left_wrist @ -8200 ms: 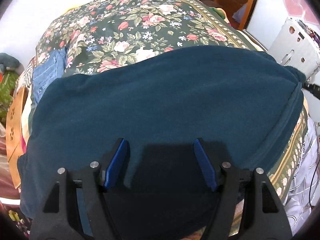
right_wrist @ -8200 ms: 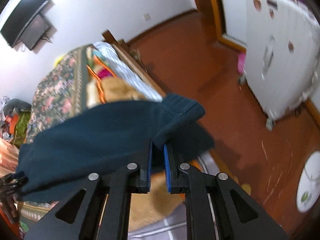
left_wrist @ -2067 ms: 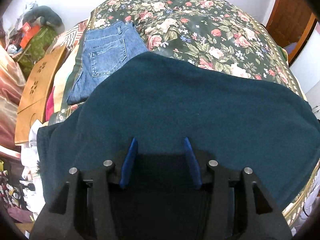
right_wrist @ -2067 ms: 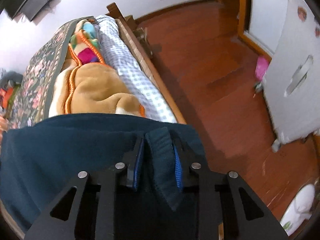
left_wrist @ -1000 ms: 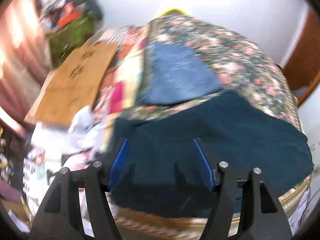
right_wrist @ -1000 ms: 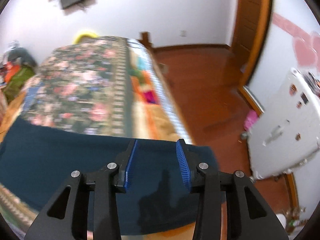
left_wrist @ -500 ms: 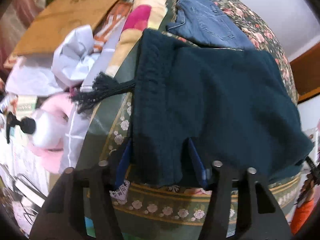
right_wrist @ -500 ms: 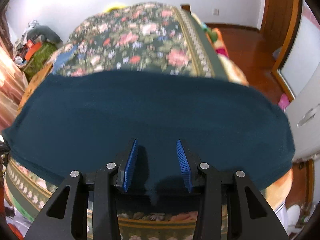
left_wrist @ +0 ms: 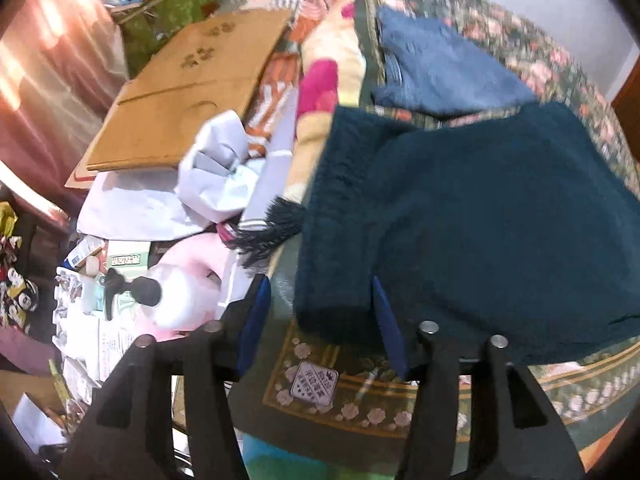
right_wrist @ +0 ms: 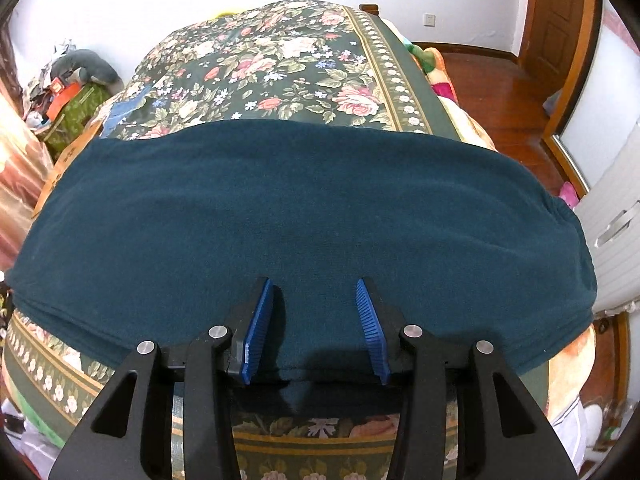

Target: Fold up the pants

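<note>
A: Since two seconds ago both hands have let go. The right hand-held gripper (right_wrist: 316,326) no longer pinches the cuff and now hangs released over the dark teal fleece pants (right_wrist: 304,216), and the left hand-held gripper (left_wrist: 320,320) has swung to the pants' end.

B: So where do the pants sit?

A: Flat on the floral bedspread (right_wrist: 280,52), spread crosswise just ahead of the right gripper's jaws. The left one, jaws apart and empty, straddles the near corner of the waistband end; a frayed tassel pokes out to the left of it.

B: How far along?

A: Legs look laid one on the other, I judge. Folding end to end remains. The folded blue jeans (left_wrist: 444,68) lie beyond the left gripper, well past the teal cloth.
</note>
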`<state>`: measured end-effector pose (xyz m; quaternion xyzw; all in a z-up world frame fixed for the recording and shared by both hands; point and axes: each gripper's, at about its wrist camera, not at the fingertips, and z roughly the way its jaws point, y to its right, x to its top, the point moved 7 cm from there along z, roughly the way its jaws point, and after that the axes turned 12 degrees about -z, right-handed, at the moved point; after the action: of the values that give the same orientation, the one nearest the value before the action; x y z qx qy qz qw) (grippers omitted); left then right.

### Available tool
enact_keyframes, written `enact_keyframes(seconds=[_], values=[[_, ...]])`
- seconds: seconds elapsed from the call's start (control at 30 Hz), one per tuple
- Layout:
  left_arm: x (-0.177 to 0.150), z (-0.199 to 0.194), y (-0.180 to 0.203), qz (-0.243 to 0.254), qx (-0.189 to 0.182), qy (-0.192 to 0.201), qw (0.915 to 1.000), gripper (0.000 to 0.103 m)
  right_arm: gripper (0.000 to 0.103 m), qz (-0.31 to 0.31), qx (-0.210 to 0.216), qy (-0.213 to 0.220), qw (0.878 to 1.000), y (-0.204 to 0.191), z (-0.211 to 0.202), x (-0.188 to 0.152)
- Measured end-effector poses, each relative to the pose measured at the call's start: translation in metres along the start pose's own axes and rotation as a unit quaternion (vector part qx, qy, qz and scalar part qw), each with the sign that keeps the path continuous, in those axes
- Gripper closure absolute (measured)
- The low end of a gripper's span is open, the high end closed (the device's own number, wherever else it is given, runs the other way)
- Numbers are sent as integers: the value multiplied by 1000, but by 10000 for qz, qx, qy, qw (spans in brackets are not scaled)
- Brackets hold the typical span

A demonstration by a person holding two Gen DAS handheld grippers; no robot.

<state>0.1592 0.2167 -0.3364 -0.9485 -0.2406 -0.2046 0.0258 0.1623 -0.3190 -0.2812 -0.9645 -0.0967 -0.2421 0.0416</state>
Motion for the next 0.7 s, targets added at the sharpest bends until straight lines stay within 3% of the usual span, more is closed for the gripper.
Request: enact_keyframes(seconds=[0.17, 0.33, 0.4, 0.6, 0.7], values=[[8, -34, 24, 106, -241, 240, 9994, 46, 63, -9, -50, -37, 10000, 3, -11, -4], [22, -57, 87, 438, -844, 413, 9946, 38, 63, 311, -176, 193, 9992, 24, -40, -13], [21, -61, 117, 582, -1050, 432, 9918, 36, 53, 508, -269, 289, 9979, 37, -54, -21], [2, -45, 204, 1183, -1406, 134, 9829, 35, 48, 1155, -490, 507, 9908, 80, -85, -54], [-17, -35, 241, 1589, -1354, 31, 9780, 35, 47, 1592, -503, 540, 9845, 102, -89, -71]])
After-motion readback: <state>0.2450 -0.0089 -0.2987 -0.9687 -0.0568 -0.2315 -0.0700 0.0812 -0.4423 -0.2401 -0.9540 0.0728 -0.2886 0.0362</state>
